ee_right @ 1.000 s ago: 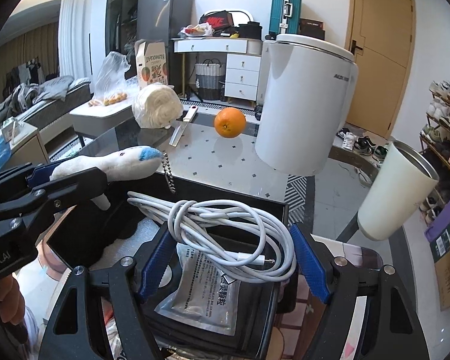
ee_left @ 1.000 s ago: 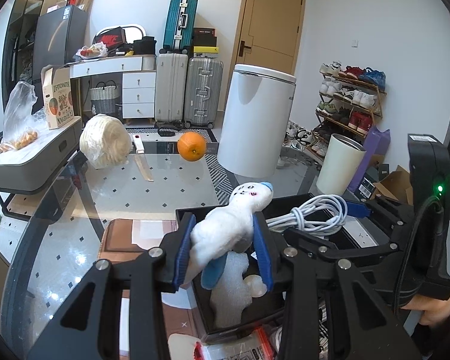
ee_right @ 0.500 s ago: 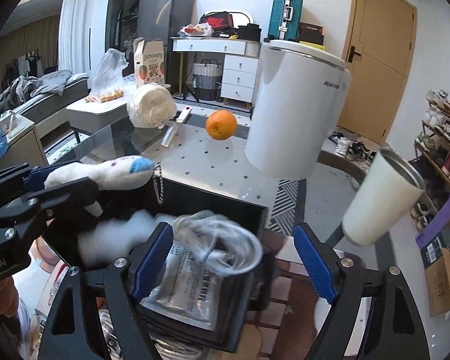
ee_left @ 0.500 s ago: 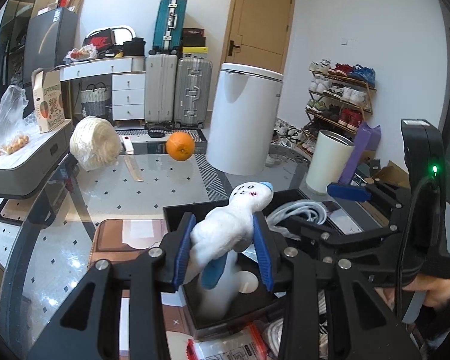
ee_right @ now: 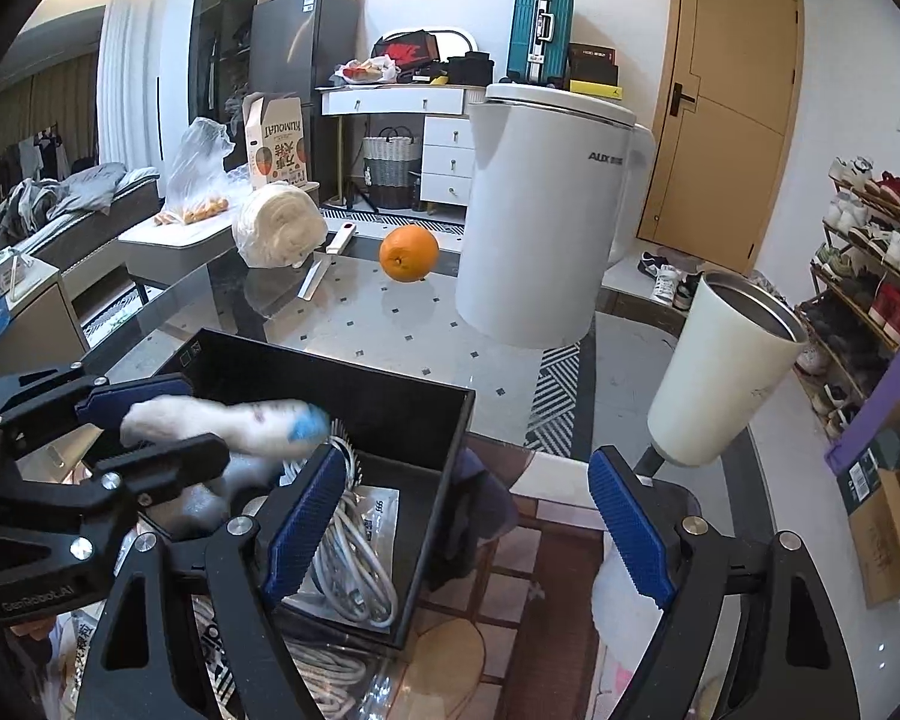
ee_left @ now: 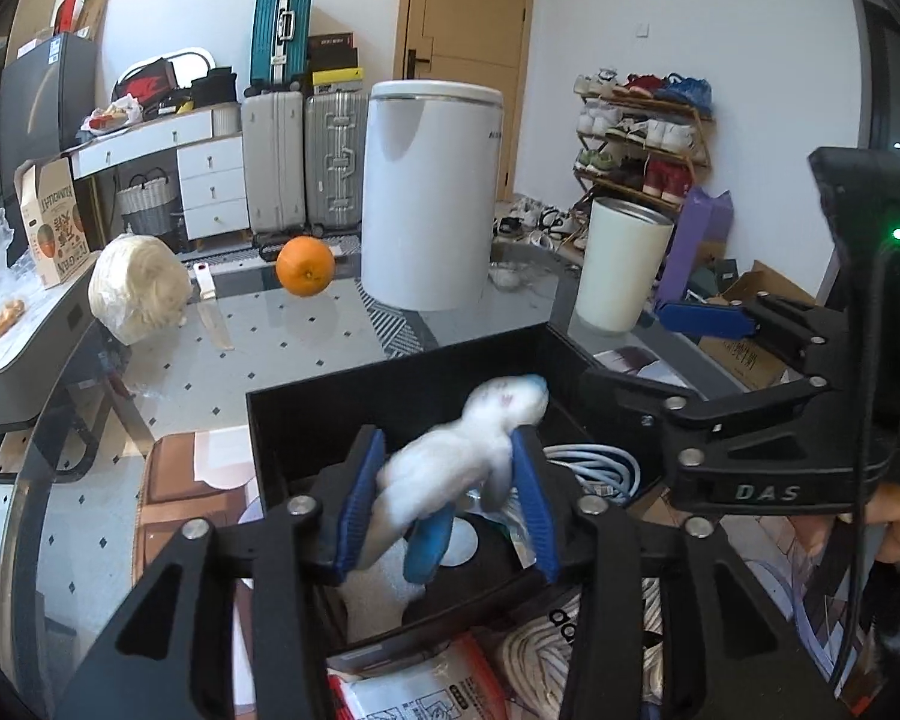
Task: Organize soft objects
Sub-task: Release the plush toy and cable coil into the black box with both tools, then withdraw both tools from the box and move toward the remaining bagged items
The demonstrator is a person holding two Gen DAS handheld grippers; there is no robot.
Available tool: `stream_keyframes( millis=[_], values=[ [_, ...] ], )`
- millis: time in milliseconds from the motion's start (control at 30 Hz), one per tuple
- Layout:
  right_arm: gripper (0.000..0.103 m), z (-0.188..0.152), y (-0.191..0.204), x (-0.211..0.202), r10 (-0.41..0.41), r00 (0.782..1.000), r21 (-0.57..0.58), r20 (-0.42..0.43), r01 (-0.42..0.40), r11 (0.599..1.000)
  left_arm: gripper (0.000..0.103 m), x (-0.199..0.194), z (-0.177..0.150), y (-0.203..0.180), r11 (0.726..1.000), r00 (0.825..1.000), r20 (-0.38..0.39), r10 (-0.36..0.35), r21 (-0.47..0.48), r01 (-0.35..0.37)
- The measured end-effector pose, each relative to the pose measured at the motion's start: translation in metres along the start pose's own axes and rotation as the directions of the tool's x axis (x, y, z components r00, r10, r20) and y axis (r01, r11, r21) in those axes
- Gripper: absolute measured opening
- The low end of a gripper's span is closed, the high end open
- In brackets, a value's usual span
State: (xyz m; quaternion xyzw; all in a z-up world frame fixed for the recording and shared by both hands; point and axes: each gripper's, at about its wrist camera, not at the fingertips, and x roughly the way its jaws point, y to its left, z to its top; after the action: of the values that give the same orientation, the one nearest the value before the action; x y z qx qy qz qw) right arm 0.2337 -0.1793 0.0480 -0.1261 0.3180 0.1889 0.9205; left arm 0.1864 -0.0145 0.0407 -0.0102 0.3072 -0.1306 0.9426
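A white plush toy (ee_left: 450, 468) with blue feet and a blue cap hangs blurred between the blue pads of my left gripper (ee_left: 447, 444), above the open black box (ee_left: 390, 372). The jaws are opening and the toy is slipping loose. In the right wrist view the same toy (ee_right: 240, 417) lies across the left gripper (ee_right: 204, 417) over the box (ee_right: 330, 360). A coiled white cable (ee_right: 348, 546) rests inside the box on a grey pouch. My right gripper (ee_right: 465, 468) stands open and empty over the box's right wall.
On the glass table behind the box stand a white appliance (ee_right: 540, 222), a white tumbler (ee_right: 726, 372), an orange (ee_right: 408, 252), a knife (ee_right: 324, 264) and a wrapped white bundle (ee_right: 276, 225). Packets and rope (ee_left: 546, 648) lie in front of the box.
The white cable dropped from the right gripper into the box, and that gripper shifted right. The left jaws widened and the plush toy went blurred between them.
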Motion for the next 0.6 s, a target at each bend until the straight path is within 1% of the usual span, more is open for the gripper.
stream_keyframes(
  millis=[67,100,133,167,233,300,367,400,433,600],
  values=[
    [0.085,-0.003,-0.003,-0.005,0.0,1.0,0.01,0.004,0.0,1.0,0.064,-0.002,0.001,0.0,1.0,1.0,0.0,-0.011,-0.009,0.011],
    [0.085,-0.006,-0.005,-0.009,0.001,1.0,0.018,0.007,-0.001,1.0,0.066,-0.005,0.0,-0.001,1.0,1.0,0.006,-0.008,-0.01,0.008],
    [0.087,-0.006,-0.006,-0.01,0.001,1.0,0.026,0.007,-0.002,1.0,0.072,-0.007,0.0,-0.001,1.0,1.0,0.012,-0.003,-0.009,0.003],
    [0.089,-0.008,-0.008,-0.013,0.003,1.0,0.036,0.007,-0.003,0.999,0.082,-0.01,0.0,0.0,1.0,1.0,0.019,0.001,-0.013,0.0],
    [0.091,-0.013,-0.014,-0.02,0.007,1.0,0.058,0.008,-0.008,0.998,0.09,-0.017,-0.001,0.002,1.0,0.999,0.032,0.01,-0.03,-0.009],
    [0.093,-0.018,-0.017,-0.026,0.016,1.0,0.078,0.006,-0.017,0.997,0.093,-0.023,-0.003,0.003,0.999,0.999,0.044,0.02,-0.036,-0.018],
    [0.095,-0.023,-0.018,-0.034,0.025,1.0,0.094,0.005,-0.026,0.995,0.101,-0.028,-0.005,0.003,0.998,0.998,0.046,0.048,-0.033,-0.047],
    [0.096,-0.025,-0.018,-0.037,0.028,1.0,0.096,0.006,-0.029,0.995,0.103,-0.031,-0.006,0.003,0.997,0.997,0.051,0.065,-0.035,-0.063],
    [0.099,-0.028,-0.018,-0.041,0.034,0.999,0.1,0.006,-0.035,0.994,0.103,-0.034,-0.008,0.003,0.996,0.995,0.057,0.077,-0.038,-0.075],
    [0.102,-0.038,-0.012,-0.06,0.043,0.999,0.098,0.01,-0.043,0.994,0.103,-0.046,-0.017,0.001,0.992,0.991,0.056,0.124,-0.037,-0.122]
  ],
)
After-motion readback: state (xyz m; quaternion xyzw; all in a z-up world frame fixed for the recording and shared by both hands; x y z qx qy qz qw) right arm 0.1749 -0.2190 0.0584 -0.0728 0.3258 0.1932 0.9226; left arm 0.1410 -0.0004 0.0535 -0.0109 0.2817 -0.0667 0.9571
